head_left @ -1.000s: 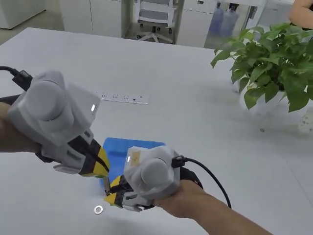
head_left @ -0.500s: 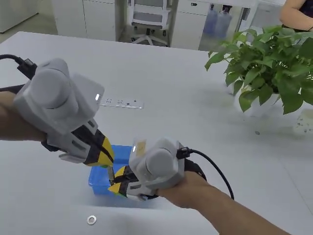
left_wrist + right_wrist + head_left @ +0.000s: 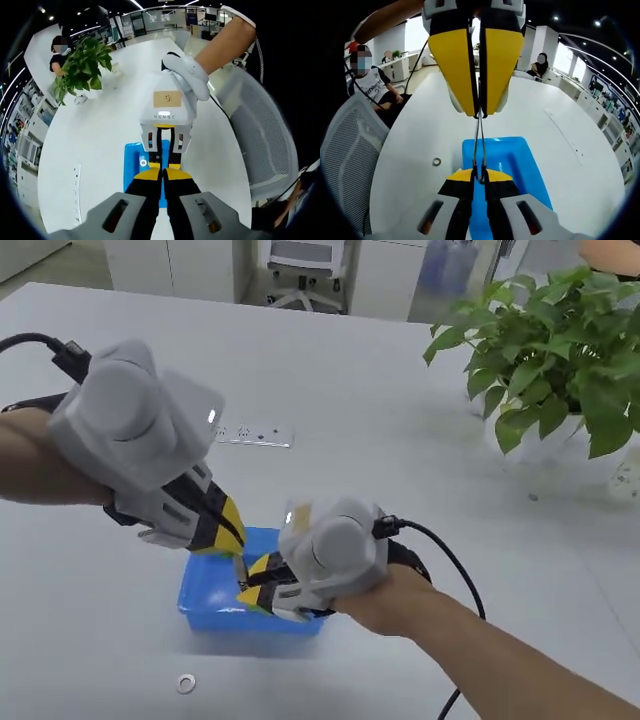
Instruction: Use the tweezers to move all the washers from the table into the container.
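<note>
The left gripper (image 3: 236, 543) and right gripper (image 3: 247, 596) both pinch the tweezers (image 3: 479, 140) over the blue container (image 3: 205, 592), partly hiding it, while the right gripper view shows a washer (image 3: 436, 161) on the table (image 3: 415, 150) beside it.

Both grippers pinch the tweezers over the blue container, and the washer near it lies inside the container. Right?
Not quite. The washer lies on the table, apart from the blue container, not inside it; the head view shows this. The rest holds: the left gripper and the right gripper both pinch the tweezers over the container.
</note>
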### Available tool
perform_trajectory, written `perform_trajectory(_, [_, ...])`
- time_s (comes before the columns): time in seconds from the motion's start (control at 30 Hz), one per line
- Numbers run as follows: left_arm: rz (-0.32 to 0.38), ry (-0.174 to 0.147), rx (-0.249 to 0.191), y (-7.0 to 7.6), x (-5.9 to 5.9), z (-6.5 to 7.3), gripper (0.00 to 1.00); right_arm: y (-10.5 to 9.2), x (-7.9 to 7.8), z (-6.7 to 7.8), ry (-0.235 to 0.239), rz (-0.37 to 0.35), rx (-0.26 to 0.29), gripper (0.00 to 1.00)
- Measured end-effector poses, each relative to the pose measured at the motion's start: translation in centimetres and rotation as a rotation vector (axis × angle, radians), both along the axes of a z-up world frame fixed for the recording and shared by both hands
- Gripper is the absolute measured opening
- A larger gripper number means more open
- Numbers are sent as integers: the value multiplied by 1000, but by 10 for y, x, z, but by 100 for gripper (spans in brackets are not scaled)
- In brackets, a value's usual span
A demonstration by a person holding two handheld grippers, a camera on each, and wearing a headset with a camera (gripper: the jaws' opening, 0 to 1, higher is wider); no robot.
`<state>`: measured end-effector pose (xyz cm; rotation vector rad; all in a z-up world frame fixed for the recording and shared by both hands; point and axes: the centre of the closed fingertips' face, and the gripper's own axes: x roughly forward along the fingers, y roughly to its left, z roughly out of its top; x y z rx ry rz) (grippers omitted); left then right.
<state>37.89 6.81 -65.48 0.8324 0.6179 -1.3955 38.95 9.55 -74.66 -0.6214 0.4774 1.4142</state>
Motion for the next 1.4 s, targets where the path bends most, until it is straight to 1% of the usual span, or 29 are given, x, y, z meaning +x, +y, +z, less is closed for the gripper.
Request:
perform_trajectory(0.1, [0,2,-2,-1,4,-3,5,-1,5,-3,4,-5,0,9])
perform_trajectory(0.17, [0,2,-1,-2,9,-7,5,-3,10,-8,7,-10,-2,9])
perform_trajectory(0.4, [3,6,-10,-4,22,-16,5,-7,22,-16,12,-20,-9,9])
perform_trajectory(0.73, [5,9,-17,-8,36,-28,5,-11,38,-28,17,-30,-20,10])
perform_trajectory(0.97, [6,16,-20,-10,44,-35,5,-14,43,-36,23,-28,-30,10])
perform_trajectory(1.27, [9,27,-22,-11,51,-43,5,-14,51,-45,24,-22,-47,10])
perform_trajectory(1.4, [11,29,-26,-11,53,-45,5,-14,53,-47,24,-20,-50,10])
